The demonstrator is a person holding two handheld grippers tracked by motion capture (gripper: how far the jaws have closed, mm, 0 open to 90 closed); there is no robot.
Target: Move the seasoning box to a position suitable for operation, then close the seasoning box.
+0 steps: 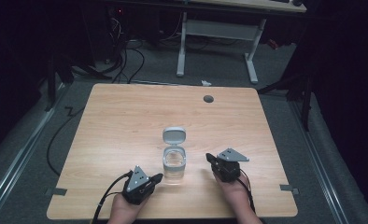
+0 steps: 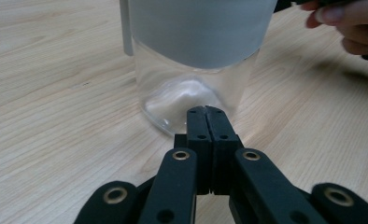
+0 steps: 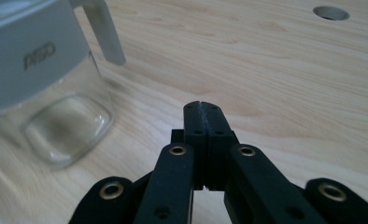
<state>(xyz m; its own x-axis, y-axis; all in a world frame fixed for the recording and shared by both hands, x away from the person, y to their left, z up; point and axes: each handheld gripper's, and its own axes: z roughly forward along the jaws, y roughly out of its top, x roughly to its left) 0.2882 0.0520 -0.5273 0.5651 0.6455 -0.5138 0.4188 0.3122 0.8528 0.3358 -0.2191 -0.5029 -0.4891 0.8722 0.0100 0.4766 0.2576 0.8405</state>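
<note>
container (image 1: 174, 163), clear-walled with a grey collar and its grey lid (image 1: 174, 135) flipped open at the far side, stands upright near the front middle of the wooden counter (image 1: 126, 116); left gripper (image 1: 157, 177) lies just beside its base, fingers pressed together; right gripper (image 1: 209, 158) rests near its other side, apart, fingers pressed together.
</note>
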